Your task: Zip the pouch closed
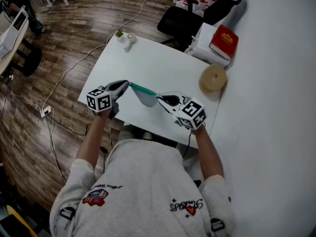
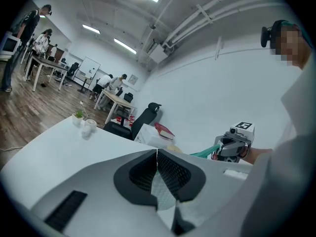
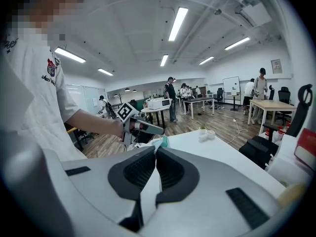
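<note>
A small pouch [image 1: 144, 97], pale grey with a teal top edge, hangs stretched between my two grippers just above the front of the white table [image 1: 153, 63]. My left gripper [image 1: 127, 84] is shut on its left end; in the left gripper view the pale mesh fabric [image 2: 163, 191] sits pinched between the closed jaws [image 2: 157, 154]. My right gripper [image 1: 160, 99] is shut on the right end. In the right gripper view the jaws [image 3: 155, 152] are closed, with the teal edge [image 3: 161, 142] just beyond the tips. I cannot make out the zipper pull.
A tape roll [image 1: 213, 78] lies at the table's right edge. A red book [image 1: 224, 41] rests on a white box [image 1: 206, 47] behind it. A small plant and white cups [image 1: 126, 36] stand at the far corner. A black office chair [image 1: 185, 19] is beyond the table.
</note>
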Tool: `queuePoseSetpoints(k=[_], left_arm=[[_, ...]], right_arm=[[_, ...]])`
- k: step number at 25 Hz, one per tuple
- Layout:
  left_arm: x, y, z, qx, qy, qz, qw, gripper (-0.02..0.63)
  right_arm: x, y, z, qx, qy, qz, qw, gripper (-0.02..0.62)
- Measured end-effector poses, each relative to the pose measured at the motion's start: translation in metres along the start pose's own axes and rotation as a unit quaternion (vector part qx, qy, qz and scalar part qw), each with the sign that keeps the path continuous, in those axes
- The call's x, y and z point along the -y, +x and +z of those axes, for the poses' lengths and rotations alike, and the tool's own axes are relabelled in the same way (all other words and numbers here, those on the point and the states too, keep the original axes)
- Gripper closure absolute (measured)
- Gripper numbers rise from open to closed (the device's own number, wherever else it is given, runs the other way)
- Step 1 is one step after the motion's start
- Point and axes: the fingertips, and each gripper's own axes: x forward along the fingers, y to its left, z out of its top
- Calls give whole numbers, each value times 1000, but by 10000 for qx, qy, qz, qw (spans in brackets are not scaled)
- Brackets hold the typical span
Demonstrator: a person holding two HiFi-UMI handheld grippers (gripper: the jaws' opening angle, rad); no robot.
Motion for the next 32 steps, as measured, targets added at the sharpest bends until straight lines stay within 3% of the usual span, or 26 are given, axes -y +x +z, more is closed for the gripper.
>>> queuePoseSetpoints(k=[13, 20, 26, 32], left_arm=[[14, 2, 0, -79, 432, 137, 9989, 598], [10, -9, 11, 109, 528, 324, 9980, 598], [-3, -20, 19, 172, 841, 896, 9923, 598], [-6, -22, 23, 220, 945, 1065, 9896, 598]], right_arm=[[14, -4, 6, 272, 246, -255, 9990, 580], [38, -7, -5, 74, 197, -874, 9960, 580], [74, -21, -15, -183, 338, -1932, 9804, 578], [89, -33, -2, 18, 327, -2259, 9736, 580]])
